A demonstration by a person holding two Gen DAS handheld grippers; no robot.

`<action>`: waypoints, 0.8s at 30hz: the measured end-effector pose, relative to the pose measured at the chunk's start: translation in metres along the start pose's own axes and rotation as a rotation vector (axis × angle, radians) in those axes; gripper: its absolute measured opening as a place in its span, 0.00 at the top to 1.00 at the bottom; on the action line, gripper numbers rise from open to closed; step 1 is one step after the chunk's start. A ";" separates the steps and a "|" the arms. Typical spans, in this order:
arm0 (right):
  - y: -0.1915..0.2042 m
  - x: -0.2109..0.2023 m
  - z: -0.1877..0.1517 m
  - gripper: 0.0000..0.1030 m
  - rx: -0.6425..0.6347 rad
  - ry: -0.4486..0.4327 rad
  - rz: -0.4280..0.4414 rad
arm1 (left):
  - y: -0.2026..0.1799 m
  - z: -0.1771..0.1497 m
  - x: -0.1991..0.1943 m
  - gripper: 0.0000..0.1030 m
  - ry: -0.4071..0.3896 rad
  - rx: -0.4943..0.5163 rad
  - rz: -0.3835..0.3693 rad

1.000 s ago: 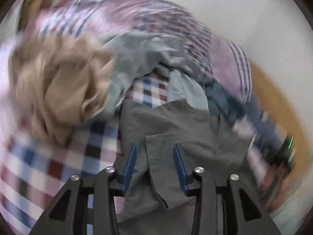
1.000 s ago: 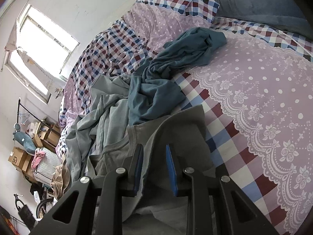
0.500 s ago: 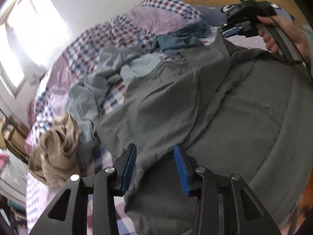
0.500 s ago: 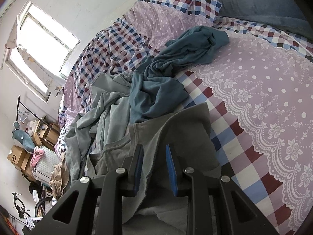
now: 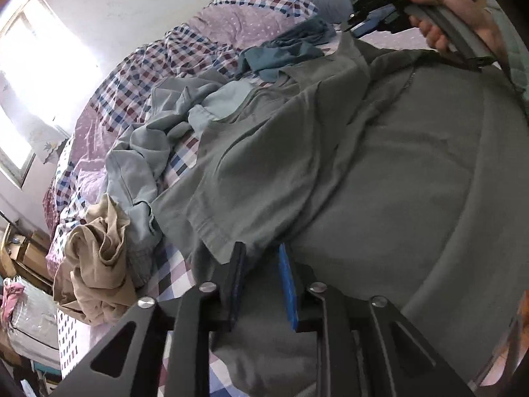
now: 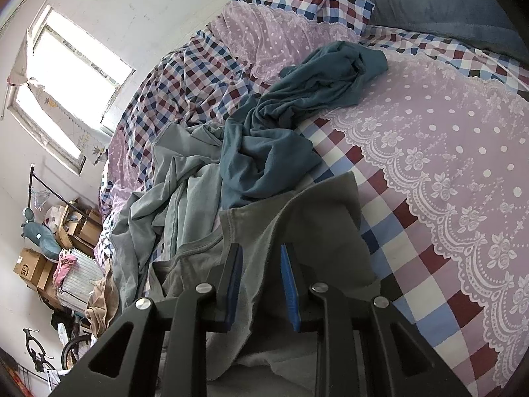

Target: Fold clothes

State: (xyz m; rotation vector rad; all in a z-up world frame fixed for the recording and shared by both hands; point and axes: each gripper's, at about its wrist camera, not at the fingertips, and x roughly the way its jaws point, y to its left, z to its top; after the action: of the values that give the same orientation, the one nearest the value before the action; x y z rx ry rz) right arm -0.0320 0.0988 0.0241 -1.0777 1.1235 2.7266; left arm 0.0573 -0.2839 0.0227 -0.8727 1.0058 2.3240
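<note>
My left gripper [image 5: 261, 274] pinches the grey shirt [image 5: 347, 165] at its hem, jaws narrowly parted around the cloth. My right gripper [image 6: 261, 273] clamps its far edge likewise. The shirt spans the checked bedspread [image 6: 429, 165]; a teal garment [image 6: 291, 125] lies beyond.

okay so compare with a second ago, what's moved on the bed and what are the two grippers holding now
The left gripper swung from facing the clothes pile to looking along the grey shirt, now stretched toward the right gripper. Its fingers have narrowed onto the shirt's hem. The right gripper's grip on the shirt looks unchanged. The teal garment, light blue garment and tan garment stayed put.
</note>
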 end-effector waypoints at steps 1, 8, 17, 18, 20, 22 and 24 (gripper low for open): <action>0.000 0.001 0.000 0.75 0.002 0.001 0.002 | -0.001 0.000 -0.001 0.69 -0.002 0.005 0.007; 0.001 0.003 0.000 0.75 0.012 0.002 0.004 | -0.003 -0.003 0.008 0.64 0.017 0.048 0.084; -0.002 0.002 0.001 0.75 0.022 0.002 0.006 | 0.013 0.004 0.003 0.66 -0.035 -0.015 0.118; -0.003 0.002 0.001 0.75 0.023 0.003 0.007 | 0.012 0.004 0.004 0.66 -0.029 -0.011 0.114; -0.004 0.001 0.001 0.75 0.026 0.003 0.008 | 0.008 0.003 0.009 0.66 -0.012 0.008 0.107; -0.004 0.001 0.001 0.75 0.029 0.004 0.010 | 0.003 0.001 0.014 0.66 0.010 0.032 0.101; -0.005 0.001 0.001 0.75 0.032 0.004 0.011 | -0.002 0.001 0.021 0.66 0.031 0.054 0.103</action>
State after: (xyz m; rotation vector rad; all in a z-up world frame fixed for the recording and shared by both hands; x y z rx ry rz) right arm -0.0322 0.1034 0.0211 -1.0773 1.1725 2.7063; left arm 0.0435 -0.2789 0.0072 -0.8562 1.1464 2.3626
